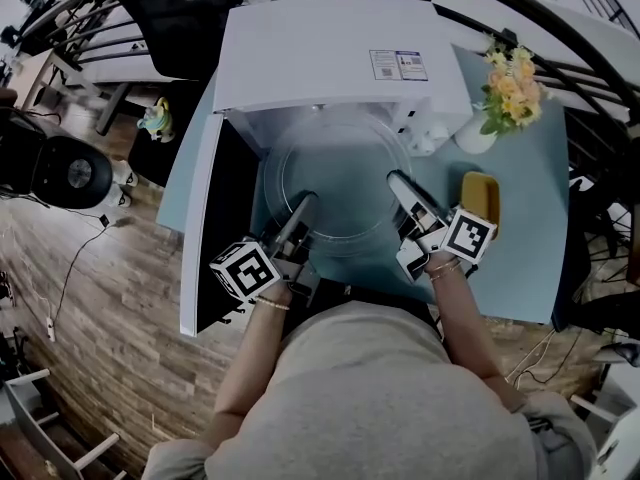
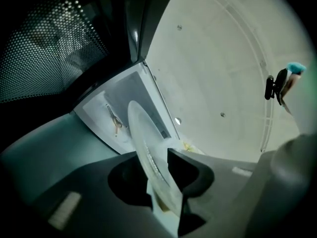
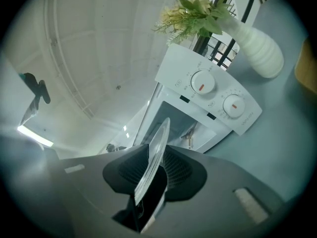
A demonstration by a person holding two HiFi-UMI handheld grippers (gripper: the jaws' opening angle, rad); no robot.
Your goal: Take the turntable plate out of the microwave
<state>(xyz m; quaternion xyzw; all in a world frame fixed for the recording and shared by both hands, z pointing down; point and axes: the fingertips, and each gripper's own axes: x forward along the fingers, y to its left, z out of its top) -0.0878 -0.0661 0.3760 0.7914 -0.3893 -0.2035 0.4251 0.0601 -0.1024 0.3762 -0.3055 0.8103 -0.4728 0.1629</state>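
Note:
The clear glass turntable plate (image 1: 340, 183) hangs level in front of the open white microwave (image 1: 330, 63), half out of its mouth. My left gripper (image 1: 303, 211) is shut on the plate's near-left rim. My right gripper (image 1: 402, 188) is shut on its near-right rim. In the left gripper view the plate (image 2: 148, 152) shows edge-on between the jaws, with the microwave cavity (image 2: 119, 113) behind it. In the right gripper view the plate's edge (image 3: 153, 162) is pinched between the dark pads, and the microwave's panel with two dials (image 3: 215, 95) lies beyond.
The microwave door (image 1: 205, 228) swings open to the left. A white vase of yellow flowers (image 1: 505, 93) and a yellow object (image 1: 482, 200) stand on the light blue table (image 1: 530, 228) to the right. A black chair (image 1: 175, 18) is at the back left.

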